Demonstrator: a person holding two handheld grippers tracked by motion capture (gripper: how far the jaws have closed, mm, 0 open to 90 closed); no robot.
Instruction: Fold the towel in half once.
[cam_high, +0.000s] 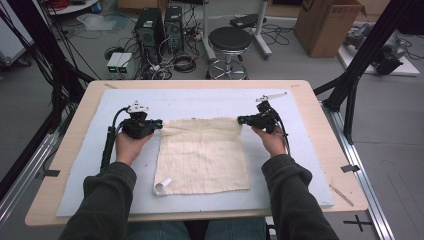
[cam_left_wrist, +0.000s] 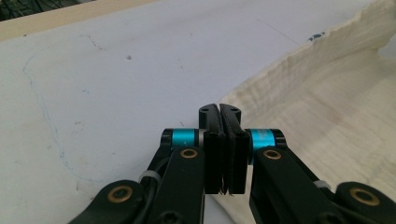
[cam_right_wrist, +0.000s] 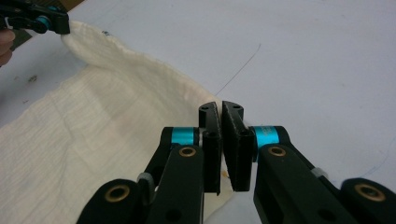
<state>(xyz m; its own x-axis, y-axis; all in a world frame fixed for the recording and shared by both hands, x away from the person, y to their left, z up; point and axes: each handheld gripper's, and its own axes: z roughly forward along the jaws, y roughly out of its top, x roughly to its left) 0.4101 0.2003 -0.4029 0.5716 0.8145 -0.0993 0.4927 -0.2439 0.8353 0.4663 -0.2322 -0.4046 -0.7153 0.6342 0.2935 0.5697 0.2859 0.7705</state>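
Observation:
A cream cloth (cam_high: 202, 152) lies spread on the pale mat (cam_high: 200, 100), its near left corner curled over. My left gripper (cam_high: 159, 123) is shut on the cloth's far left corner, and my right gripper (cam_high: 241, 120) is shut on the far right corner. In the left gripper view the jaws (cam_left_wrist: 219, 109) stand pressed together with the cloth (cam_left_wrist: 327, 107) running off to their right. In the right gripper view the closed jaws (cam_right_wrist: 220, 108) pinch the cloth's edge (cam_right_wrist: 93, 130), which rises in a lifted ridge toward the left gripper (cam_right_wrist: 56, 25) at the top left.
The mat covers most of a wooden table (cam_high: 320, 150). Black frame posts (cam_high: 350, 100) stand at both sides. Beyond the far edge are a stool (cam_high: 229, 45), computer towers (cam_high: 150, 30) with cables, and a cardboard box (cam_high: 325, 25).

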